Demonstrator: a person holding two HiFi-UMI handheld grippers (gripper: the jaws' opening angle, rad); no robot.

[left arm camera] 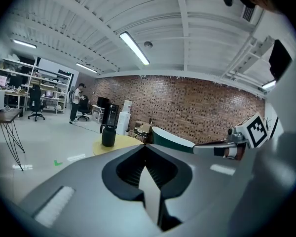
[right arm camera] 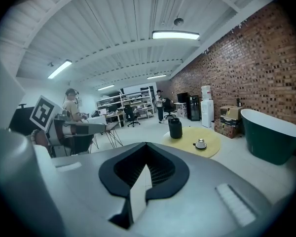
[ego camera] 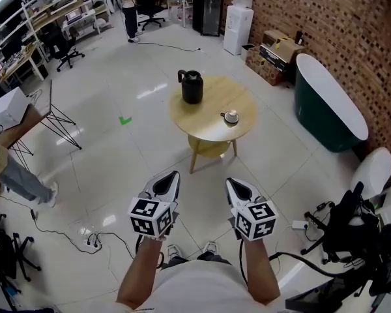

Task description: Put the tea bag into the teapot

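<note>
The job looks like it has not really begun. A person stands on the shiny floor, well away from the round wooden table, with one tool in each hand.

The left gripper is held out in front of the person. Its two jaws are pressed together and there is nothing between them. The right gripper is just beside it. Its jaws are pressed together too, and it is also empty. Both tools point toward the table, but they are far from it.

The black teapot sits on the far side of the table top. A little white cup sits on the near side, apart from the teapot. I cannot see a tea bag from here. It may be in or on that little cup, but it is too small to tell.

So nothing is done. I think the person has to walk up to the table, open one tool, pick up the tea bag, carry it over the teapot and drop it in. I cannot tell if the teapot has a lid on.
</note>
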